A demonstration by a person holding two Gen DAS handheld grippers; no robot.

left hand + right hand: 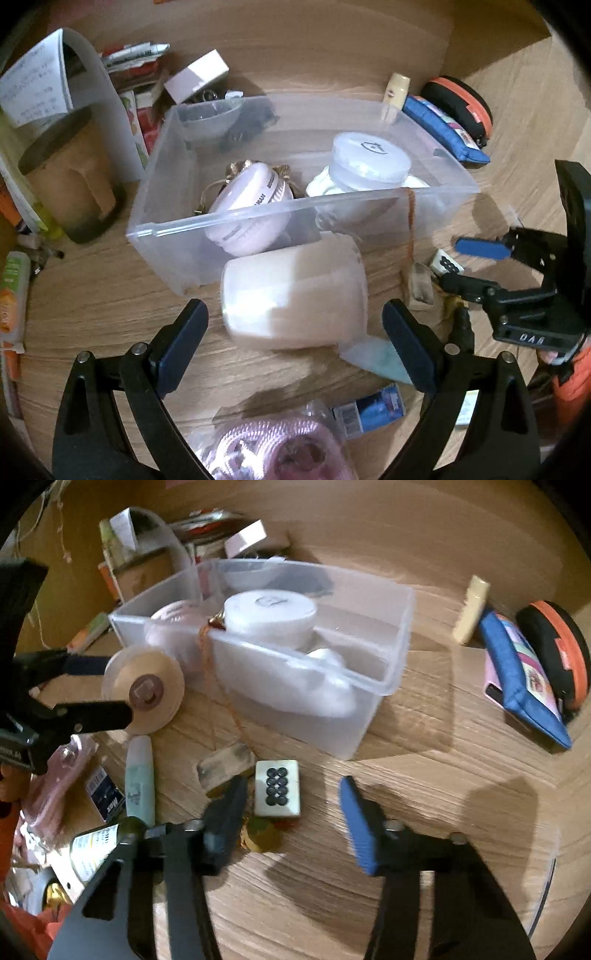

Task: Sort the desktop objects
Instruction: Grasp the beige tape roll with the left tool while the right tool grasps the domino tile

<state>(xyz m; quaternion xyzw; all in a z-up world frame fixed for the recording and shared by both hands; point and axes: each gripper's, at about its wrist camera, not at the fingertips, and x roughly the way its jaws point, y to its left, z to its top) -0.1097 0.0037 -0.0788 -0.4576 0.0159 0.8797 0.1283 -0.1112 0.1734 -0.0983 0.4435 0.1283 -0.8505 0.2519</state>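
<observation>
**Two grippers poised over loose desk items beside the bin**

While both grippers tilt down at the wooden desk, a white mahjong tile with black dots lies flat just ahead of the right gripper, jaws apart around empty space. Judged best: centre over the tile before closing. The left gripper, jaws apart, brackets a white cylindrical jar without gripping. Beyond both stands the clear plastic bin.
</observation>
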